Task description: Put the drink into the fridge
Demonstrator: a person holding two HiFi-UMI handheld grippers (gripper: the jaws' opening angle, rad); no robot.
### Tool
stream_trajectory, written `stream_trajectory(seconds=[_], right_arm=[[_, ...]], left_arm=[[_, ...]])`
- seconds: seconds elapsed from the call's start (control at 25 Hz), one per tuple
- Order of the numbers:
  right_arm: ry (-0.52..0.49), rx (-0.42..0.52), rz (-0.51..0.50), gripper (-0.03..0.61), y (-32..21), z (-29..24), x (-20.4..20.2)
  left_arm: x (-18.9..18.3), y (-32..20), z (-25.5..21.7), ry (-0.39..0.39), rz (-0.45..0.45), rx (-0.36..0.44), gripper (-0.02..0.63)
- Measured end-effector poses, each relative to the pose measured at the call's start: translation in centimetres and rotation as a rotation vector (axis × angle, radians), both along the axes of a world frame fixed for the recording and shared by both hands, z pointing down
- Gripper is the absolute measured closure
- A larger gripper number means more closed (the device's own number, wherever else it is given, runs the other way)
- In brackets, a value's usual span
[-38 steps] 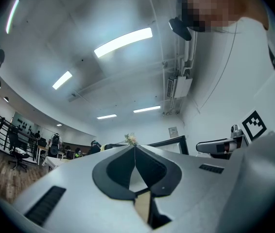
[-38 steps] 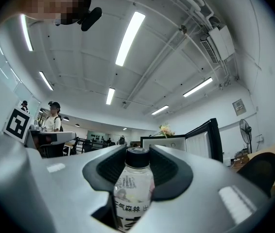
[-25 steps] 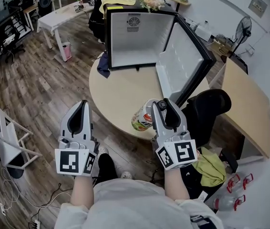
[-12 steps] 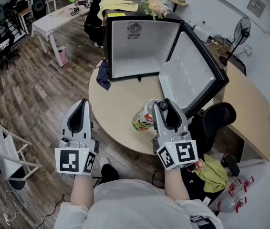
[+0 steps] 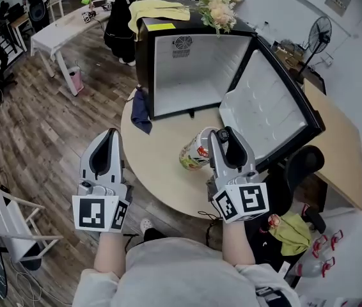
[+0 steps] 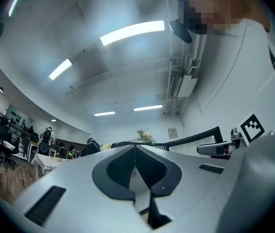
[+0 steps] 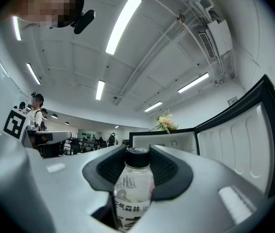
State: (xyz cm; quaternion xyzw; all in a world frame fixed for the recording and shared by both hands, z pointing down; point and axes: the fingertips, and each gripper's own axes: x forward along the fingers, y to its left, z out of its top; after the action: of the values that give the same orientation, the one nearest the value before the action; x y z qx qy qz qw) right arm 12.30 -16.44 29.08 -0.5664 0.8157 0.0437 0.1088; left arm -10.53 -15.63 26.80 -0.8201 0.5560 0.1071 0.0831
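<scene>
A drink bottle [image 5: 197, 149] with a printed label and black cap [image 7: 138, 157] is clamped in my right gripper [image 5: 226, 139], shut on it above the near side of the round table [image 5: 158, 142]. The small black fridge [image 5: 190, 69] stands on the table's far side with its door [image 5: 267, 110] swung open to the right and its white inside bare. In the right gripper view the fridge [image 7: 169, 141] lies straight ahead past the bottle. My left gripper [image 5: 107, 147] hangs left of the table edge, jaws pressed together with nothing in them, as the left gripper view [image 6: 135, 165] shows.
A dark cloth [image 5: 141, 102] hangs at the table's left edge beside the fridge. Flowers [image 5: 218, 8] and a yellow cloth [image 5: 152, 8] lie on the fridge top. A black chair [image 5: 302, 165] stands under the open door. A white desk [image 5: 56, 31] is at far left.
Both grippers and the bottle have come closer to the fridge, which now looms larger in the head view. The right gripper's hold on the bottle is unchanged.
</scene>
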Motion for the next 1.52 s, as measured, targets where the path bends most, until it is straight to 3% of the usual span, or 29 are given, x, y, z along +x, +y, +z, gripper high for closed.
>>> stream_trajectory(seconds=[0.52, 0.92, 1.52], right_arm=[[-0.013, -0.018, 0.073, 0.419, -5.6, 0.3, -3.7], [-0.012, -0.036, 0.095, 0.419, -9.1, 0.6, -5.3], [0.062, -0.049, 0.051, 0.420, -18.2, -0.3, -4.5]], left_arm=[[-4.4, -6.7, 0.2, 0.012, 0.071, -0.001, 0.604], [-5.7, -9.9, 1.2, 0.015, 0.112, -0.020, 0.604], [-5.9, -13.8, 1.8, 0.013, 0.064, -0.057, 0.604]])
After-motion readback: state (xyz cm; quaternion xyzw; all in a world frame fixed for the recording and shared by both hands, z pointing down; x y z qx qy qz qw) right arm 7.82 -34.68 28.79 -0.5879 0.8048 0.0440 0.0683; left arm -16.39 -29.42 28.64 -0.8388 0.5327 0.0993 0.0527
